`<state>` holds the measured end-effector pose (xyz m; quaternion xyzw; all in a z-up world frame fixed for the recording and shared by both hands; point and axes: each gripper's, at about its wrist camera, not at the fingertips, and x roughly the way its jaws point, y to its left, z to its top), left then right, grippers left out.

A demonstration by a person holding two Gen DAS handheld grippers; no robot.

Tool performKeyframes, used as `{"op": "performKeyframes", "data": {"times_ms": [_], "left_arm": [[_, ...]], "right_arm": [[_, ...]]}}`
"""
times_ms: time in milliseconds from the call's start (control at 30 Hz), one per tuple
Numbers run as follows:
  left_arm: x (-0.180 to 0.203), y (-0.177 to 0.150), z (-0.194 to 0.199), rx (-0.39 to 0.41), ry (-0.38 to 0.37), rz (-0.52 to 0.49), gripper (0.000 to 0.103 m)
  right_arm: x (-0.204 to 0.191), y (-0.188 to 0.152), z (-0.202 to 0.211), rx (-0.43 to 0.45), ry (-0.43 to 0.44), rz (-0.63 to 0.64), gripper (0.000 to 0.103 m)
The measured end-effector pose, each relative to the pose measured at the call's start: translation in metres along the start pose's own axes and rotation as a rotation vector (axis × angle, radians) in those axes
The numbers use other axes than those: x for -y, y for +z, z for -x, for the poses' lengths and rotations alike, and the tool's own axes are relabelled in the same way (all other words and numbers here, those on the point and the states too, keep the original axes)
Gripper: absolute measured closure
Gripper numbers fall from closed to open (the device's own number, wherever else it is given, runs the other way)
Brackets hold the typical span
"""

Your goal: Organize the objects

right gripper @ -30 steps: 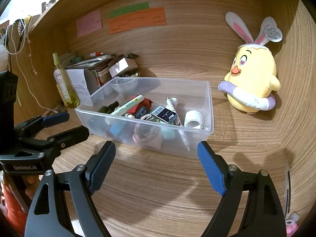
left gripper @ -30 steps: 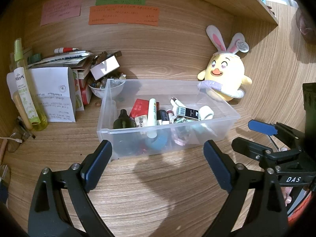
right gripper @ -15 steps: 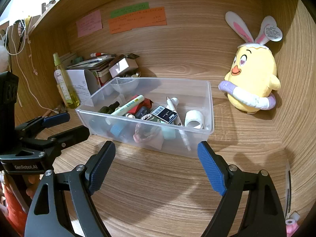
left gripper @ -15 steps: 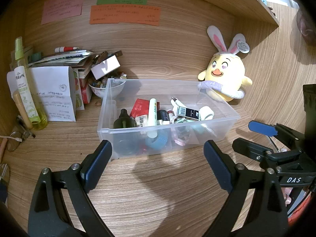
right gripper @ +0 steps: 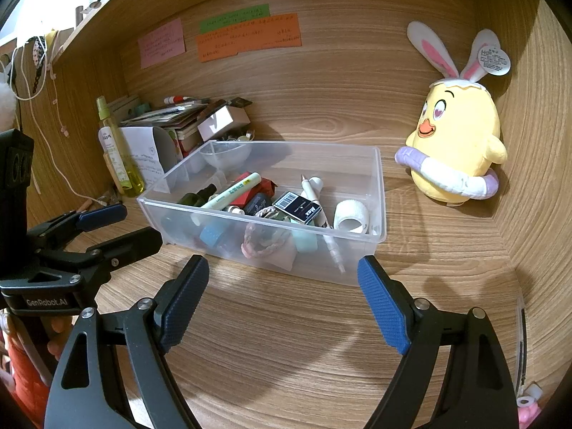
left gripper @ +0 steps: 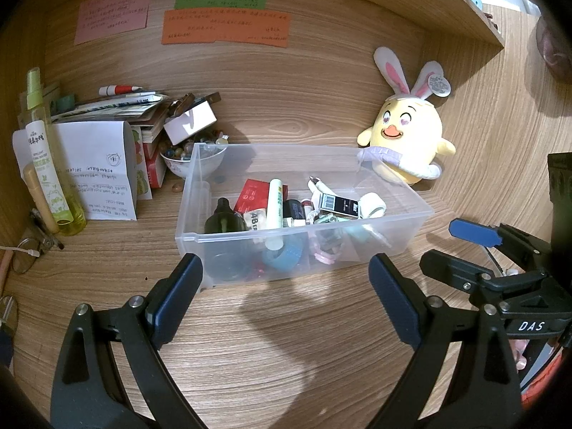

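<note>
A clear plastic bin (left gripper: 411, 227) (right gripper: 379, 193) sits on the wooden desk and holds several small items: a dark bottle (left gripper: 222, 218), a white-green tube (left gripper: 275, 202) (right gripper: 232, 193), a black barcode box (left gripper: 339, 204) (right gripper: 296, 207), a white tape roll (left gripper: 372, 204) (right gripper: 352, 216), a pen (right gripper: 318, 207) and a pink hair tie (right gripper: 262, 241). My left gripper (left gripper: 286, 293) is open and empty just in front of the bin. My right gripper (right gripper: 282, 296) is open and empty, also just in front of it. Each gripper shows at the side of the other's view.
A yellow chick plush with rabbit ears (left gripper: 407, 143) (right gripper: 457, 150) stands right of the bin. At the left are a green spray bottle (left gripper: 46, 157) (right gripper: 116, 150), a folded paper, stacked books, a white box and a bowl of beads (left gripper: 186, 157). Sticky notes hang on the back wall.
</note>
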<state>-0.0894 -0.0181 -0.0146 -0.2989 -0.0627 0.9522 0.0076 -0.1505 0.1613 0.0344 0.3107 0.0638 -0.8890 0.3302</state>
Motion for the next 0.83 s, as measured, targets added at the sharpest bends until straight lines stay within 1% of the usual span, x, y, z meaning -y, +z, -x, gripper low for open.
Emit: {"op": "performKeyframes", "data": {"times_ms": [167,467,833], "left_arm": [[0.0014,0.001,0.0024,0.001,-0.005,0.006,0.004],[-0.0019,0.001,0.0017,-0.011,0.003,0.041,0.004],[0.0037,0.0003,0.0067,0.006,-0.002,0.022,0.004]], "right_arm": [[-0.0006,-0.0001,0.0001,0.0,-0.002,-0.001,0.02],[-0.0026,-0.0007,0.0017,0.003,-0.005,-0.001,0.02],[-0.0033,-0.0001,0.0023,0.001,-0.006,0.0,0.02]]}}
